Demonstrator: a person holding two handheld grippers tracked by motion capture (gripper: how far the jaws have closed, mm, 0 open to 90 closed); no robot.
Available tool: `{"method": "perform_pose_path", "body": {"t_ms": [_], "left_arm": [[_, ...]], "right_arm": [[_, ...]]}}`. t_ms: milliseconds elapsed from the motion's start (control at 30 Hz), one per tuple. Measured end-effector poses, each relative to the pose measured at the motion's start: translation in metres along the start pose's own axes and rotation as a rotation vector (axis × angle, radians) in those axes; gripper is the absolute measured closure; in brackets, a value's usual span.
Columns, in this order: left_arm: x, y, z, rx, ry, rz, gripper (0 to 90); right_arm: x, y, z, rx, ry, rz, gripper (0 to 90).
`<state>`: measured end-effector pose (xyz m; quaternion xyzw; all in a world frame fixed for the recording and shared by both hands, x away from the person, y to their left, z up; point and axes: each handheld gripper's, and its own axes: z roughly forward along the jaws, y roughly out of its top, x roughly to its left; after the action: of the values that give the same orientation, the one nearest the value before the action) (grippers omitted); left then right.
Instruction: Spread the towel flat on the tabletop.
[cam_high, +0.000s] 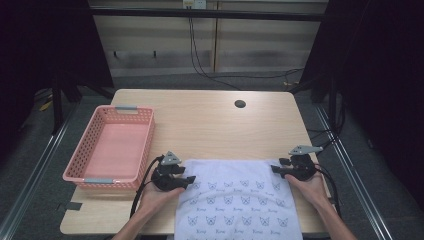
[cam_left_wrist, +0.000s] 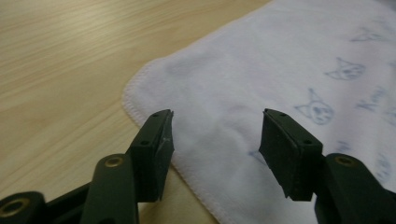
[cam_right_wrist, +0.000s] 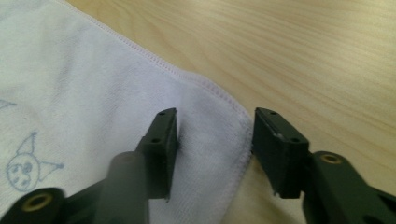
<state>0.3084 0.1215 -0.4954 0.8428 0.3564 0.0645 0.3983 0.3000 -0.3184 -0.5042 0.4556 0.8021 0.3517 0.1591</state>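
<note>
now both grippers, left gripper (cam_high: 187, 181) and right gripper (cam_high: 276, 166), spread at the towel (cam_high: 235, 200) far corners, bare table (cam_high: 210, 125) beyond

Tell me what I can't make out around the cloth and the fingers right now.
- Cloth, high view: its near end is cut off by the bottom edge.
- Cloth print, high view: the words under the cat faces are too small to read.
- Left gripper, left gripper view: whether its fingers touch the cloth is unclear.
</note>
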Motion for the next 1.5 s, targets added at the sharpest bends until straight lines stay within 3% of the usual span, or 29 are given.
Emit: {"method": "perform_pose_path", "body": {"t_ms": [33,67,200,300,333,567,633,700,800,867,900,933,1000,1067,1133,1200,1267,1367,1500], "left_arm": [[0.002,0.001,0.002,-0.002,-0.01,-0.007,41.1],[0.003,0.002,0.003,0.016,-0.003,-0.01,40.5],[0.006,0.002,0.004,-0.011,0.021,-0.043,37.4],[0.008,0.0,0.007,0.001,0.044,-0.026,35.3],[0.008,-0.001,0.008,-0.013,0.045,-0.048,35.3],[0.015,0.002,0.012,-0.025,0.07,-0.036,35.2],[0.015,0.005,0.014,-0.021,0.069,-0.051,35.1],[0.015,0.008,0.018,-0.019,0.052,-0.019,37.6],[0.017,0.01,0.023,-0.045,-0.016,-0.04,50.3],[0.014,0.011,0.025,-0.044,-0.002,-0.026,56.9],[0.014,0.011,0.025,-0.039,-0.021,-0.032,57.7],[0.014,0.011,0.025,-0.035,-0.039,-0.035,63.3],[0.013,0.011,0.025,-0.027,-0.029,-0.031,76.9],[0.012,0.011,0.026,-0.024,-0.052,-0.02,83.8],[0.01,0.013,0.023,-0.036,-0.083,-0.033,85.1],[0.007,0.016,0.017,-0.058,-0.089,-0.019,85.8],[0.006,0.022,0.01,-0.076,-0.129,-0.016,86.0],[0.006,0.031,-0.006,-0.127,-0.159,-0.02,86.1],[0.008,0.041,-0.021,-0.159,-0.163,-0.013,86.1]], "right_arm": [[0.001,-0.001,0.0,-0.006,-0.003,0.0,51.8],[0.002,-0.002,0.0,-0.01,-0.004,-0.004,58.0],[0.002,-0.004,-0.003,-0.015,0.023,0.009,74.2],[0.001,-0.005,-0.003,-0.018,0.056,0.026,83.1],[0.001,-0.005,-0.003,-0.019,0.062,0.024,84.6],[0.002,-0.005,-0.004,-0.014,0.071,0.028,85.6],[0.002,-0.006,-0.004,-0.013,0.07,0.031,85.5],[0.002,-0.006,-0.004,-0.015,0.07,0.031,85.4],[0.002,-0.006,-0.003,-0.017,0.082,0.032,85.4],[0.002,-0.005,-0.003,-0.016,0.094,0.033,85.5],[0.002,-0.005,-0.003,-0.016,0.099,0.035,85.7],[0.001,-0.005,-0.003,-0.017,0.108,0.043,85.8],[0.001,-0.004,-0.006,-0.027,0.122,0.057,86.1],[0.0,-0.003,-0.01,-0.053,0.137,0.071,86.2],[0.0,-0.001,-0.016,-0.074,0.142,0.081,86.2],[0.0,0.0,-0.022,-0.101,0.155,0.091,86.3],[-0.001,0.002,-0.028,-0.118,0.167,0.103,86.5],[0.001,0.005,-0.04,-0.15,0.187,0.112,86.7],[0.005,0.017,-0.056,-0.205,0.19,0.103,86.7]]}}
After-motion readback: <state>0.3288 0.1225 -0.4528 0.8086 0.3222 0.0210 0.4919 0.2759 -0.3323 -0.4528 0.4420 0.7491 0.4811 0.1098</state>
